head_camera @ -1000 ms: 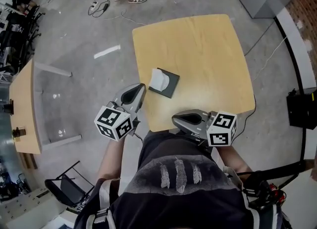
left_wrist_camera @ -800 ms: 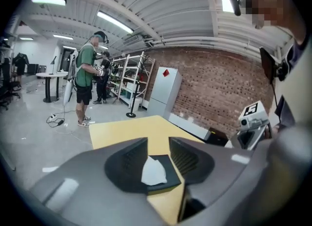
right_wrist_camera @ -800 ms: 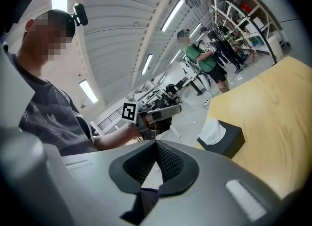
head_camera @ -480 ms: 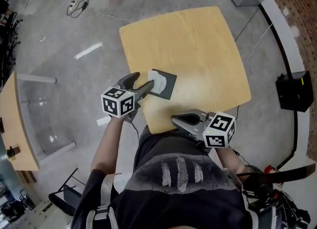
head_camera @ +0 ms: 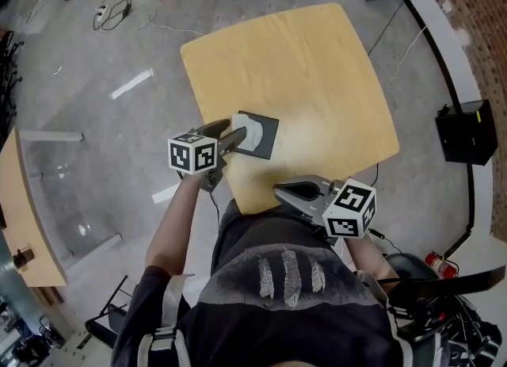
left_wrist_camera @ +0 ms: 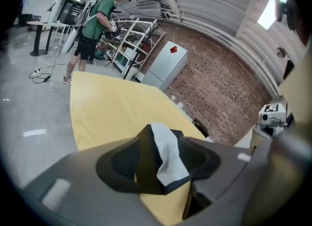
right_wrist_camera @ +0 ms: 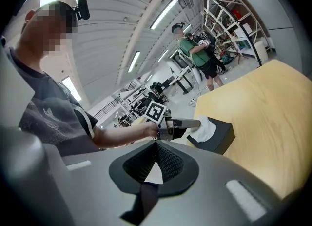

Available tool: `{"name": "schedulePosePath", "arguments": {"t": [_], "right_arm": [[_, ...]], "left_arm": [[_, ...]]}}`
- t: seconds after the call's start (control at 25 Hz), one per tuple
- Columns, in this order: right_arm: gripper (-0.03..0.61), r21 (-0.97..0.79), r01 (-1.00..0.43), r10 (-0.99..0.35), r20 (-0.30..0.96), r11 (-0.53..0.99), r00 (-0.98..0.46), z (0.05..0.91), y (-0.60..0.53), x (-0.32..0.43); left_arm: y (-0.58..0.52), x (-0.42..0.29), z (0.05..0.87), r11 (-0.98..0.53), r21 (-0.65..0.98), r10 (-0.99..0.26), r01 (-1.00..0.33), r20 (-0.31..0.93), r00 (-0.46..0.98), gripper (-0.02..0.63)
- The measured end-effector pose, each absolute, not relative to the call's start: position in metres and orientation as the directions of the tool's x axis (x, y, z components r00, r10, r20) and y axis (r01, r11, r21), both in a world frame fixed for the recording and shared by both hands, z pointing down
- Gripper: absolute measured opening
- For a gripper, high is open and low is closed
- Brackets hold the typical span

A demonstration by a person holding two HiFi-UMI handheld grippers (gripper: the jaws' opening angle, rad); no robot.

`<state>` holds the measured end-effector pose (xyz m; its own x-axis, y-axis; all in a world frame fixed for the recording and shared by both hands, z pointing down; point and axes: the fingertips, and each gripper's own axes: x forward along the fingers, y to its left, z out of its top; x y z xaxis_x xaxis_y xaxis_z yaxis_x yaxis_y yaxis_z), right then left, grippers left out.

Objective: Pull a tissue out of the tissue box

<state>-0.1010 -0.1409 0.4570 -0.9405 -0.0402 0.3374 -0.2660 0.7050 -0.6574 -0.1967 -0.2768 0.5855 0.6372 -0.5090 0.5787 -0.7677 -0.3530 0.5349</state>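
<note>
Left gripper view: left gripper [left_wrist_camera: 163, 138] has jaws just closing yet apart around the white tissue [left_wrist_camera: 168, 154] standing out of the dark tissue box [left_wrist_camera: 147, 161] at the near edge of the table [left_wrist_camera: 112, 108], apparently unpinched; right gripper [right_wrist_camera: 156, 143] is clenched empty; grasp and pull both remain.

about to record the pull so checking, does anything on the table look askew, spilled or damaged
Nothing is spilled or damaged. The only slight oddity: the tissue box sits turned at an angle to the edges of the table, close to its left edge in the head view rather than centred. The tissue pokes up from it normally.
</note>
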Motion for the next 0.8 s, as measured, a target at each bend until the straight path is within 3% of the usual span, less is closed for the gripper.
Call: {"name": "schedulePosePath", "arguments": {"t": [0.28,0.52,0.8], "right_arm": [[-0.002,-0.651,-0.272,-0.042,0.346,0.709,-0.937,0.46,-0.138,-0.096],[-0.002,-0.647,-0.262,-0.036,0.342,0.716,-0.939,0.459,-0.136,-0.094],[-0.002,-0.644,-0.262,-0.043,0.335,0.719,-0.941,0.456,-0.139,-0.088]], "left_arm": [[-0.274,-0.197,0.588,-0.332,0.549,-0.523,-0.767,0.569,0.634,0.096],[-0.271,-0.201,0.584,-0.332,0.531,-0.538,-0.779,0.572,0.619,0.025],[-0.273,-0.201,0.578,-0.321,0.527,-0.558,-0.787,0.566,0.607,0.009]]}}
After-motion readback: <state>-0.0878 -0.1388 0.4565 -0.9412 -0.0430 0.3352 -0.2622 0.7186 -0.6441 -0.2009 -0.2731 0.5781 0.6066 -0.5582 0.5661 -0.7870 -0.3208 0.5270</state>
